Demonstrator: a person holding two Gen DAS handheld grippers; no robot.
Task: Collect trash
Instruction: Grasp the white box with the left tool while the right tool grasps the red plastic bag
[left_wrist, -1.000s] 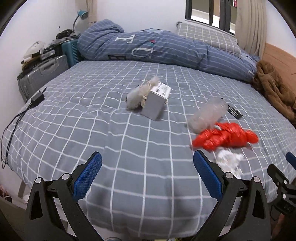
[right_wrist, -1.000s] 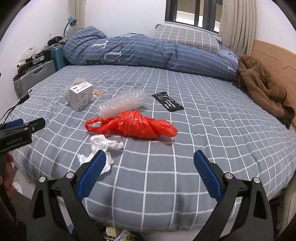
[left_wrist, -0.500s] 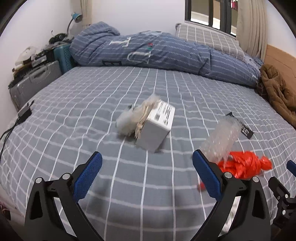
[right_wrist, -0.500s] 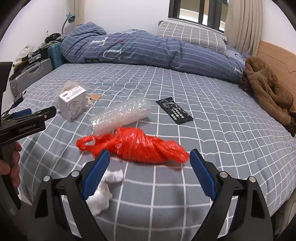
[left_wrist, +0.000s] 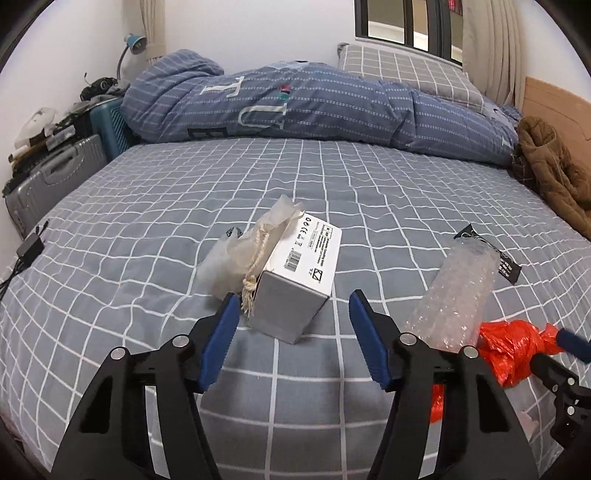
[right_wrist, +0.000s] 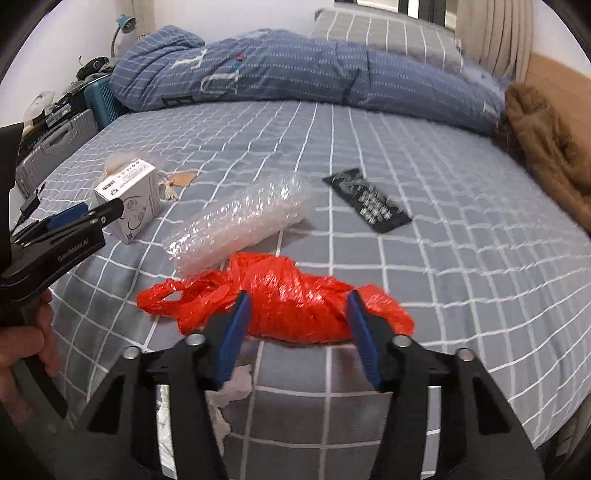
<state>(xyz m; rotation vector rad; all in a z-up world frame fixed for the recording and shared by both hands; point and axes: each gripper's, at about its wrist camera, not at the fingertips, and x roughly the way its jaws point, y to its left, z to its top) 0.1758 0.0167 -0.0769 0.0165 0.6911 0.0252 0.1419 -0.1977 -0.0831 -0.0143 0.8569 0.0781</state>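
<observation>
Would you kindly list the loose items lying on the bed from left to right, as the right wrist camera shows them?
White box → roll of bubble wrap → red plastic bag → black packet → brown jacket at the bed's right edge.

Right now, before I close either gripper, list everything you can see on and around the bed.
white cardboard box: 1, white, mid-bed, between left gripper's fingers
cream drawstring pouch: 1, cream, against box's left
clear bubble-wrap roll: 1, clear, behind red bag
red plastic bag: 1, red, near edge
white crumpled tissue: 1, white, at bed edge
black flat packet: 1, black, right of roll
blue folded duvet: 1, blue, far side
brown jacket: 1, brown, right edge
grey suitcase: 1, grey, left of bed
left gripper: jaws have been closing, nothing gripped
right gripper: jaws have been closing around bag
</observation>
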